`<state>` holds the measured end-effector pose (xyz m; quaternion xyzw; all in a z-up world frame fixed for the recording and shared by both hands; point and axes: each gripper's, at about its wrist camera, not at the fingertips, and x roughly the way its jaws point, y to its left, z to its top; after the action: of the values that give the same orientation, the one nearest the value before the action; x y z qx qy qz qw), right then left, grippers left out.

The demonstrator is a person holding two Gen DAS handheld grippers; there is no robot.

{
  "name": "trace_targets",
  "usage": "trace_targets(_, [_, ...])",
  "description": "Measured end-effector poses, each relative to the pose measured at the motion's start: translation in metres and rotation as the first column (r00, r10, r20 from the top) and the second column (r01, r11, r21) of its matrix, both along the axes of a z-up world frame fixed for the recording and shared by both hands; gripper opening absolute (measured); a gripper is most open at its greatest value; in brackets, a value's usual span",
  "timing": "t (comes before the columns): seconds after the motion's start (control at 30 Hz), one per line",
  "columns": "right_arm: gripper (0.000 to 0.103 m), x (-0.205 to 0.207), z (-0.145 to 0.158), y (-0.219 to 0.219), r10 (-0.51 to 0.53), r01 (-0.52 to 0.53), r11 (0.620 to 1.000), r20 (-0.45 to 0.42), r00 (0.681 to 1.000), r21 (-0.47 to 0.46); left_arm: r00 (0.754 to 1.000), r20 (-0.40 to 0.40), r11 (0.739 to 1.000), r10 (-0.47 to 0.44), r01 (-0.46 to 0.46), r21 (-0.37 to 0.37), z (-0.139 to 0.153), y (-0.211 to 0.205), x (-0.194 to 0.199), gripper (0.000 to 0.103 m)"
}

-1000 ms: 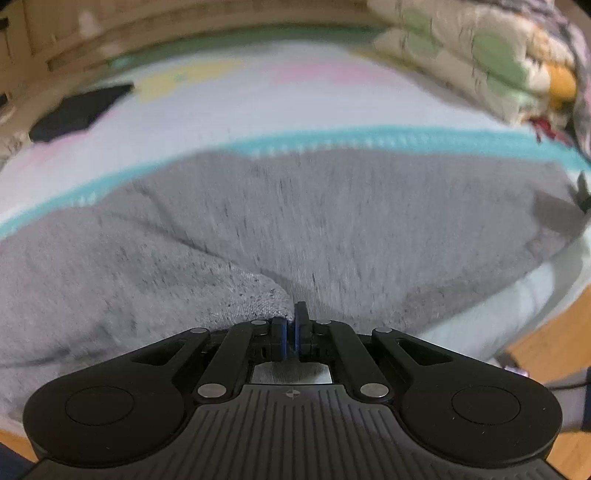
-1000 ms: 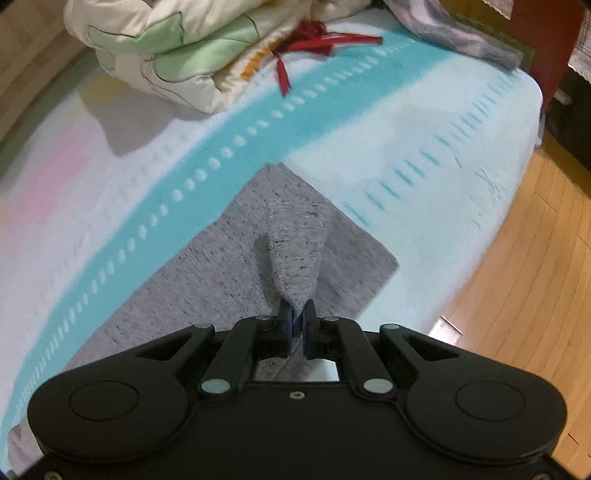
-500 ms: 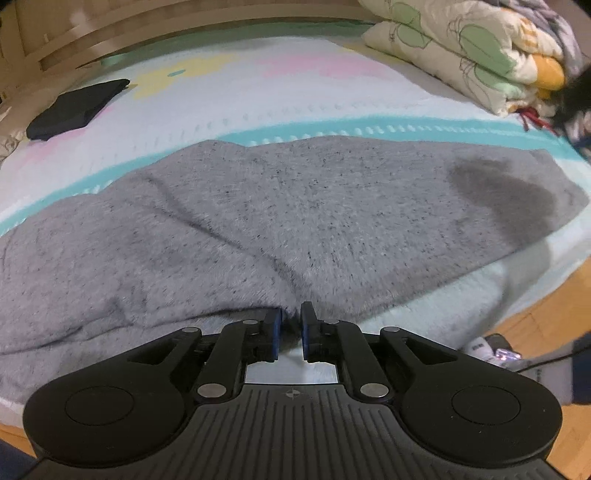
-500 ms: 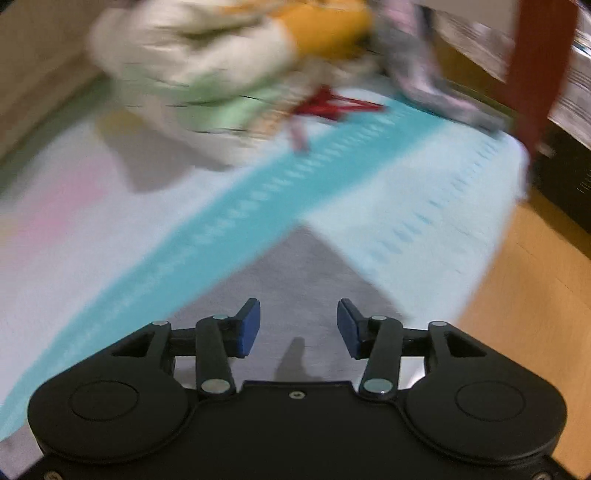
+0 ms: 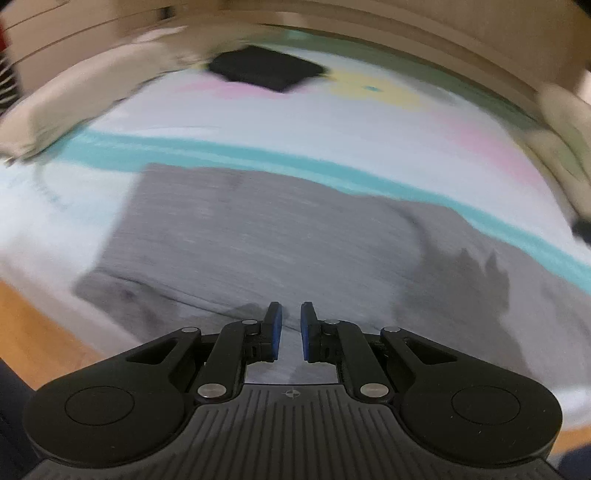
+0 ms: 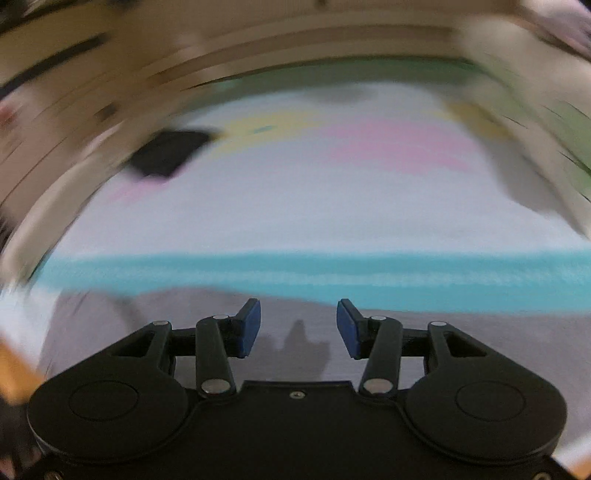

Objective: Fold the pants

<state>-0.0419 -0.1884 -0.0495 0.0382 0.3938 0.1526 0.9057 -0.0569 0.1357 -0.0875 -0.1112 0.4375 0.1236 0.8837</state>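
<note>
The grey pants (image 5: 277,236) lie flat on the striped bed sheet (image 5: 332,122), their straight left edge near the bed's side. My left gripper (image 5: 290,308) hovers over the near part of the pants. Its jaws stand a narrow gap apart with nothing between them. In the right wrist view the pants (image 6: 129,314) fill the bottom, just below the teal stripe (image 6: 332,273). My right gripper (image 6: 298,306) hangs above them, open wide and empty. Both views are motion-blurred.
A black folded cloth (image 5: 266,70) lies at the far side of the bed, also in the right wrist view as a black cloth (image 6: 166,155). Wooden floor (image 5: 33,332) shows at the lower left. A wooden bed frame (image 5: 406,22) runs behind. Blurred bedding (image 5: 561,147) sits at the right.
Both grippers let go of the grey fabric they pinched. Both then swung fast along the bed towards the black cloth. The right jaws opened wide, the left only a little.
</note>
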Motion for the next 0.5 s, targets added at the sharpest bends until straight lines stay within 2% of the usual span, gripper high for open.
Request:
trace_targets(0.1, [0.055, -0.022, -0.007, 0.064, 0.206, -0.2, 0.976, 0.071, 0.976, -0.085, 0.996, -0.023, 0.996, 0.081, -0.081, 0.034, 0.007, 0.032, 0.01, 0.01])
trace_targets(0.2, [0.054, -0.04, -0.024, 0.115, 0.369, -0.344, 0.919, 0.11, 0.923, -0.195, 0.988, -0.059, 0.988, 0.141, -0.136, 0.076, 0.01, 0.06, 0.021, 0.01])
trace_targets(0.27, [0.054, -0.05, -0.041, 0.143, 0.452, -0.416, 0.873, 0.099, 0.887, -0.255, 0.98, -0.109, 0.983, 0.168, -0.159, 0.087, 0.005, 0.075, 0.029, 0.011])
trace_targets(0.37, [0.053, -0.061, -0.063, 0.176, 0.543, -0.471, 0.801, 0.116, 0.832, -0.369, 0.965, -0.155, 0.978, 0.209, -0.209, 0.018, -0.011, 0.093, 0.032, 0.011])
trace_targets(0.43, [0.052, -0.07, -0.073, 0.194, 0.591, -0.483, 0.752, 0.136, 0.795, -0.449, 0.96, -0.16, 0.971, 0.229, -0.236, -0.028, -0.02, 0.098, 0.029, 0.011])
trace_targets(0.5, [0.053, -0.075, -0.081, 0.205, 0.633, -0.501, 0.713, 0.142, 0.761, -0.49, 0.96, -0.157, 0.969, 0.234, -0.243, -0.045, -0.021, 0.102, 0.028, 0.011])
